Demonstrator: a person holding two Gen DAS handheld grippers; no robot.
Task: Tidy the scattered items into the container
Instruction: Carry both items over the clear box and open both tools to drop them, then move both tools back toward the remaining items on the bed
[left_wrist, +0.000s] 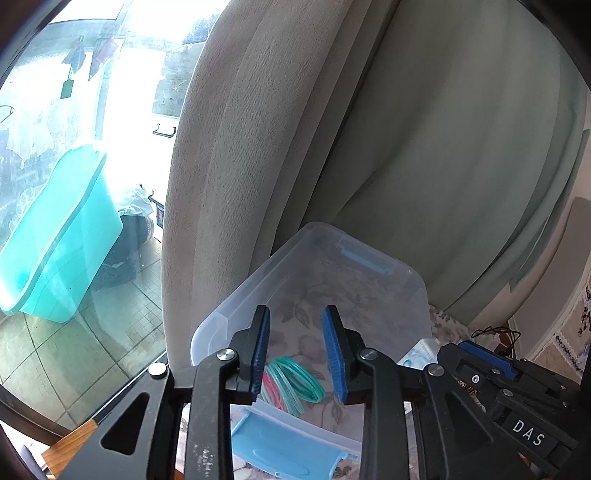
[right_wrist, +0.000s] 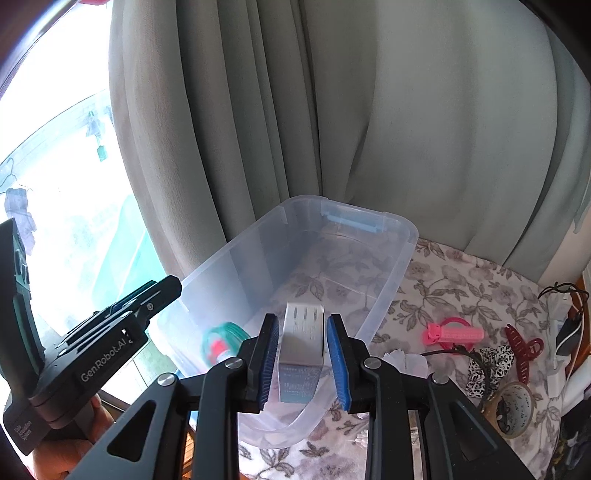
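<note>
A clear plastic container (left_wrist: 413, 275) stands on the flowered cloth by the curtain. Teal and red hair bands (left_wrist: 295, 384) lie on its floor, and my left gripper (left_wrist: 296, 312) hangs open just above them, touching nothing. In the right wrist view the container (right_wrist: 404, 240) is straight ahead and the hair bands (right_wrist: 221, 338) show through its wall. A small white box (right_wrist: 303, 345) stands tilted between the blue pads of my right gripper (right_wrist: 302, 319), over the container's near end. Narrow gaps show on both sides of the box. The left gripper (right_wrist: 162, 293) reaches in from the left.
On the cloth right of the container lie a pink hair roller (right_wrist: 456, 332), a dark red claw clip (right_wrist: 521, 350), a leopard scrunchie (right_wrist: 487, 365), a tape roll (right_wrist: 513, 406) and crumpled paper (right_wrist: 402, 360). Cables (right_wrist: 561, 321) sit far right. Curtains hang close behind.
</note>
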